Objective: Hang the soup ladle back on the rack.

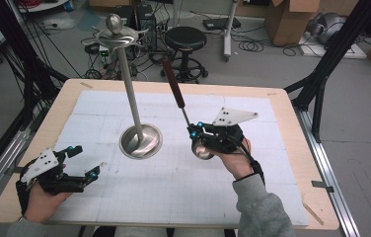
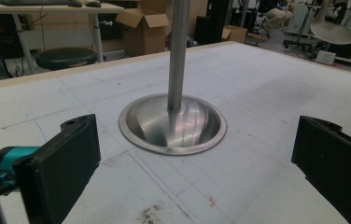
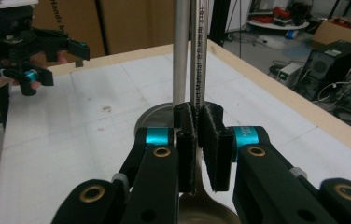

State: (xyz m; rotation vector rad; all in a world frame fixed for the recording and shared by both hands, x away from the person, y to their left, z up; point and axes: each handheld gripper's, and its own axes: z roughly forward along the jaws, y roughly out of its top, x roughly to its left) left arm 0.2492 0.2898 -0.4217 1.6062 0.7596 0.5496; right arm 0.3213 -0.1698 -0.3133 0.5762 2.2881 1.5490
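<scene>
Ladle [image 1: 182, 106] was up in my right gripper [image 1: 197, 132], jaws pinched narrow on the thin metal shaft just above the bowl [image 1: 203, 150]. In the right gripper view I had the two black pads [image 3: 213, 140] clamped either side of that shaft, with printed lettering running up it, and the shiny bowl sat below the jaws at the bottom edge. From the high view the ladle stood tilted, its dark red-brown handle [image 1: 172, 81] leaning up and away to the left, the bowl hanging close over the white mat [image 1: 252, 177]; I could not tell if it touched the mat.

Just beside it, to the left, stood the steel stand [image 1: 131, 98]: a round dished base [image 1: 140, 141] on the mat, a tall pole rising from it, a rimmed top with a ball knob [image 1: 114, 23]. Ladle and stand were near but apart.

My left gripper [image 1: 86, 160] hovered low at the near left of the table [image 1: 65, 96], jaws spread wide and holding nothing. In the left gripper view the stand's base [image 2: 172, 123] lay ahead between the two open jaws, well clear of both.
</scene>
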